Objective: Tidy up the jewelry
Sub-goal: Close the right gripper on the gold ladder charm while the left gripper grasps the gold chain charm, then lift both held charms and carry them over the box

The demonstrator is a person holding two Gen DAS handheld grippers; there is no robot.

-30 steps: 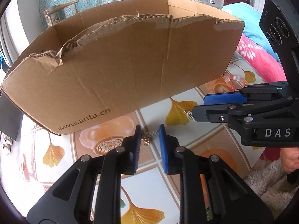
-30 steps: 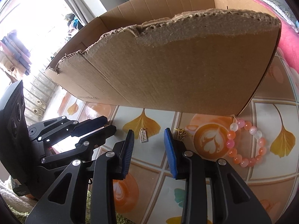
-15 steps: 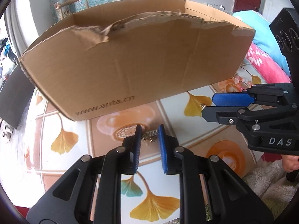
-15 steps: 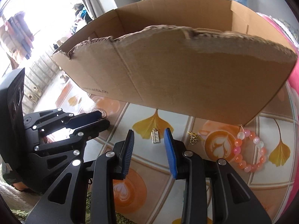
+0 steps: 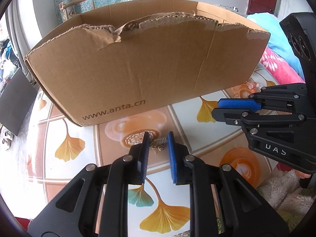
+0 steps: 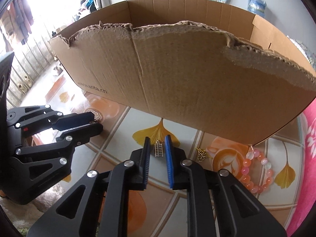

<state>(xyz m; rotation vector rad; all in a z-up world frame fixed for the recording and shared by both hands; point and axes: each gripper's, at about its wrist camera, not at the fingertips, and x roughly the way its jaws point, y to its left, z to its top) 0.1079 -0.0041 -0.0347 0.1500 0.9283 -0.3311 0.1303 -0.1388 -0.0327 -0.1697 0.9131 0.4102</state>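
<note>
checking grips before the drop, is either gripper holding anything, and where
Left gripper seems to pinch a charm end to end between its fingertips. Right gripper is closing around a second charm, not yet gripping it.

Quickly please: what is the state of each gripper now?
Left gripper: closed on a small silver ladder-shaped charm with gold chain.
Right gripper: fingers closing around a small metal abacus-shaped charm, not yet touching it.

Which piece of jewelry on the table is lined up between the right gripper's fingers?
The small gold abacus-shaped pendant, framed between the right gripper fingers, which are closing. The gold chain clump and pink bead bracelet lie off to its right.
</note>
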